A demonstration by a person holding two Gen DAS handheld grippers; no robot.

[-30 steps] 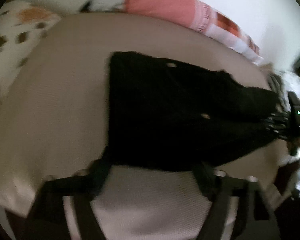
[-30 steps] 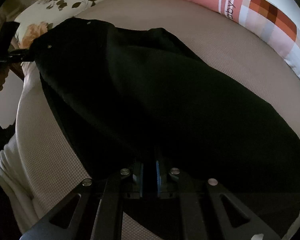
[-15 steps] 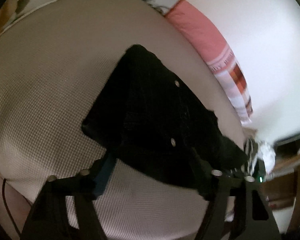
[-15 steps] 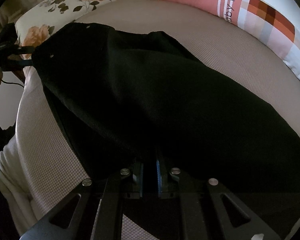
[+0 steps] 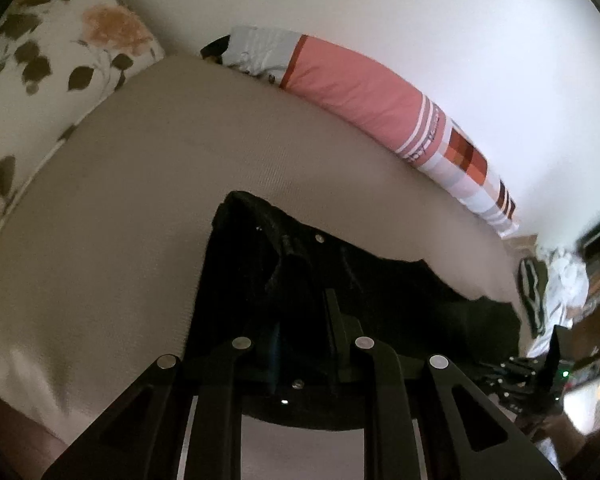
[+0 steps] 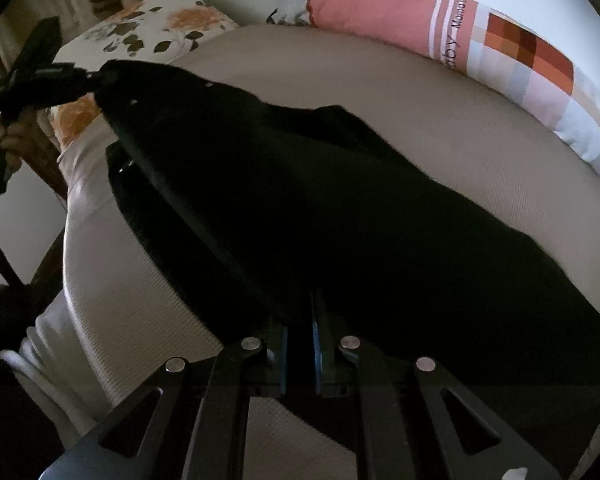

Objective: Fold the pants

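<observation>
Left wrist view: looks steeply down along its fingers, close over the waistband end of the pants [image 5: 340, 280] near the bed's [image 5: 120, 200] front edge, facing the wall. Right wrist view: same downward tilt, close over the leg end. Both share the bed, pants, pink pillow [image 6: 400, 12] and floral pillow [image 5: 52, 52]; each shows the other gripper.

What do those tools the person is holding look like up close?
Both are black. The left gripper and the right gripper have flat linkage bars with triangular cut-outs, joined by round silver pins. Blue pads line the fingers. One carries a small green light.
</observation>
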